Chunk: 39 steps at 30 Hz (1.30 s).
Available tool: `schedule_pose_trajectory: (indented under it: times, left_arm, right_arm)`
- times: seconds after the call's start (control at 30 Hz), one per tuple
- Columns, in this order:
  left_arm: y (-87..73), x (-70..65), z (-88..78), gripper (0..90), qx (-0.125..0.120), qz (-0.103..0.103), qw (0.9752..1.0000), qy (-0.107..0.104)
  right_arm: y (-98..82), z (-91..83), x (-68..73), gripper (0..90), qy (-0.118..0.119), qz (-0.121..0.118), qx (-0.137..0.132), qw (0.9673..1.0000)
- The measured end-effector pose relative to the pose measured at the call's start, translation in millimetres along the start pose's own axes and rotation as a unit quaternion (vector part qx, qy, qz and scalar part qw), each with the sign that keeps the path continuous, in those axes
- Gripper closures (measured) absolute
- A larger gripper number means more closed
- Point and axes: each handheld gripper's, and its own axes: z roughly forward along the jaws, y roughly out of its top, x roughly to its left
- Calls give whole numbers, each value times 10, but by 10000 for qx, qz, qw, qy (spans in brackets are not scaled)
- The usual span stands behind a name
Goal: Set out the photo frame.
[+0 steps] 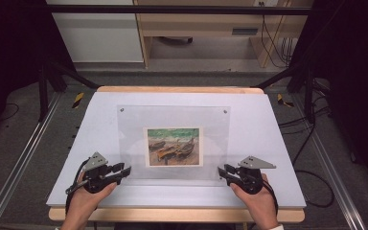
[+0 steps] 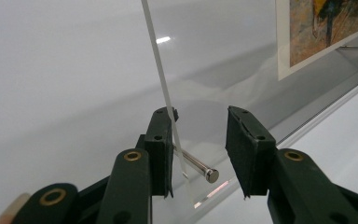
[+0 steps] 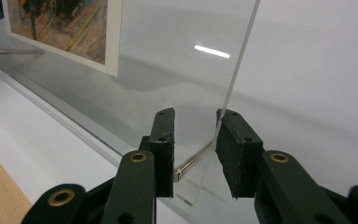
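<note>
Clear acrylic picture frame (image 1: 172, 143) sits mid-frame in the high view, on a pale sheet covering the wooden table (image 1: 172, 89). A boat print (image 1: 174, 146) is sandwiched at its centre, with small metal fixings at the upper corners.

Left gripper (image 1: 124, 169) is at the frame's lower left corner, right gripper (image 1: 222, 172) at its lower right corner, each held in a hand coming up from the bottom edge.

Left gripper view: jaws are parted, a moderate gap. The clear panel edge (image 2: 161, 70) runs up from beside the left jaw, touching or nearly touching its pad. A metal standoff pin (image 2: 199, 167) lies across the gap between the jaws. Nothing clamped.

Right gripper view: same setup mirrored. Jaws are apart, the panel edge (image 3: 235, 74) is against the right jaw and a pin (image 3: 193, 161) crosses the gap toward the left jaw. Not clamped either.

Handling, my read:
- Stiff, flat and probably light, but wide, so two-point support makes sense.
- Polished faces are slick; thin-edge grips may slide or twist.
- Corners chip and faces scratch, so avoid hard pinching on bare acrylic.
- Best hold is likely at the lower corners around the pins, which give the pads something to key against.
- Close both sides evenly and lift level, or the panel racks.
</note>
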Motion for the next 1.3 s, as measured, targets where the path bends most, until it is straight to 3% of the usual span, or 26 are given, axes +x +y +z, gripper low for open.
schedule_pose_trajectory:
  times: [1.3]
  left_arm:
    - [-63,-60,-37,634,141,138,9998,54]
  right_arm:
    - [-67,-30,43,690,-59,-157,77,9998]
